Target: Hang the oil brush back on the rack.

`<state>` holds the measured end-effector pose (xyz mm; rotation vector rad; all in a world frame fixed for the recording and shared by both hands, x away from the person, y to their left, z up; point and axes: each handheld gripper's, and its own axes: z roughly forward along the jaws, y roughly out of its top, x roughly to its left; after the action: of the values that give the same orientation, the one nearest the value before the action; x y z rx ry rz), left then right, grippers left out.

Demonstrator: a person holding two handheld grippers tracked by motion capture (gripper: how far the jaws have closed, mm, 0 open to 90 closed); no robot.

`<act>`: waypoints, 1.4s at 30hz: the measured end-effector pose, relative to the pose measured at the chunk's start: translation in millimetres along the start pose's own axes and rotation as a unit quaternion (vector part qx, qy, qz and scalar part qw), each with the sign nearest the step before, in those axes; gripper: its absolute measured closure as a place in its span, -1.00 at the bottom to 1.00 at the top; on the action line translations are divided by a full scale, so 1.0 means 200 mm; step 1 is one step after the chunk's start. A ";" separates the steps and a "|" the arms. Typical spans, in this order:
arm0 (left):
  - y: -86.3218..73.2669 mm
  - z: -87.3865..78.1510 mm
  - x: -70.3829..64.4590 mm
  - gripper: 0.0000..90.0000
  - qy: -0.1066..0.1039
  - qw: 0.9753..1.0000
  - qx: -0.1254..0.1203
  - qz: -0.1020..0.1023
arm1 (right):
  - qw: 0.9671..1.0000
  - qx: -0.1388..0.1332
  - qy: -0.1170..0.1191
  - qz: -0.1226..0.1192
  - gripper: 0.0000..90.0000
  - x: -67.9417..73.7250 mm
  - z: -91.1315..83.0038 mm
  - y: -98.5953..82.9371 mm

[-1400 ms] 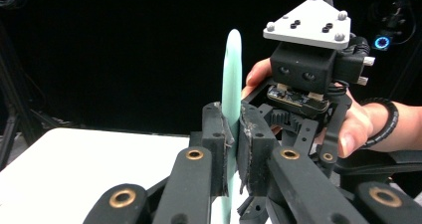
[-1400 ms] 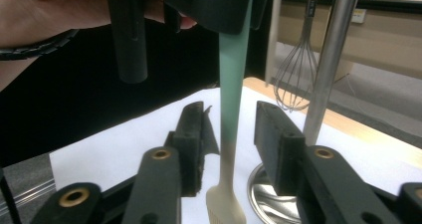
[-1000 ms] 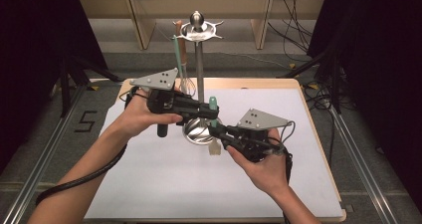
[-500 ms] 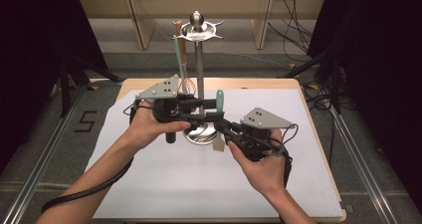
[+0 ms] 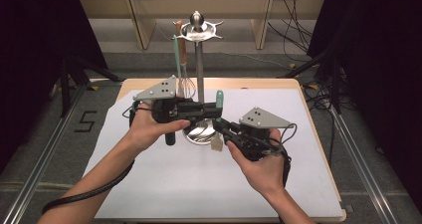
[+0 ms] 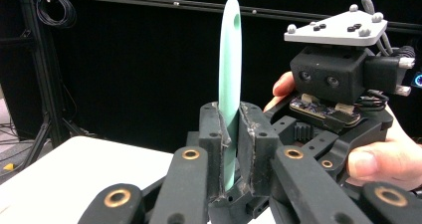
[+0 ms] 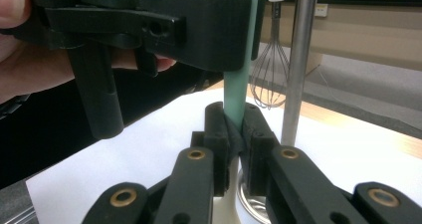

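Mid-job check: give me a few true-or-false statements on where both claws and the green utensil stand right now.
1. Both claws grip the same green-handled utensil. True: the left claw and the right claw are each shut on its handle.
2. The utensil lies flat on the table. False: it is held upright above the white mat.
3. A whisk hangs on the metal stand. True.
4. The stand is tipped over. False: its pole stands upright on its round base.
5. The left claw is open. False: its jaws press the handle from both sides.
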<state>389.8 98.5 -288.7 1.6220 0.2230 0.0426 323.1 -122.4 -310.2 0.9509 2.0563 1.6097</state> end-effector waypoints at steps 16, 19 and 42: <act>0.09 -0.10 0.09 0.84 0.010 1.000 -0.004 0.004 | 0.999 -0.006 0.000 -0.036 0.36 0.00 0.00 -0.01; 0.11 -0.12 0.12 0.84 0.016 1.000 -0.005 0.006 | 1.000 -0.005 -0.006 -0.028 0.34 -0.02 -0.03 -0.03; 0.23 -0.17 0.27 0.84 0.052 0.999 -0.005 0.011 | 0.996 0.023 -0.088 -0.013 0.32 -0.23 -0.20 -0.29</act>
<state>442.0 138.0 -246.2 1.6144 0.2841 0.1457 313.5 -190.6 -359.8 1.0386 1.9850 1.4177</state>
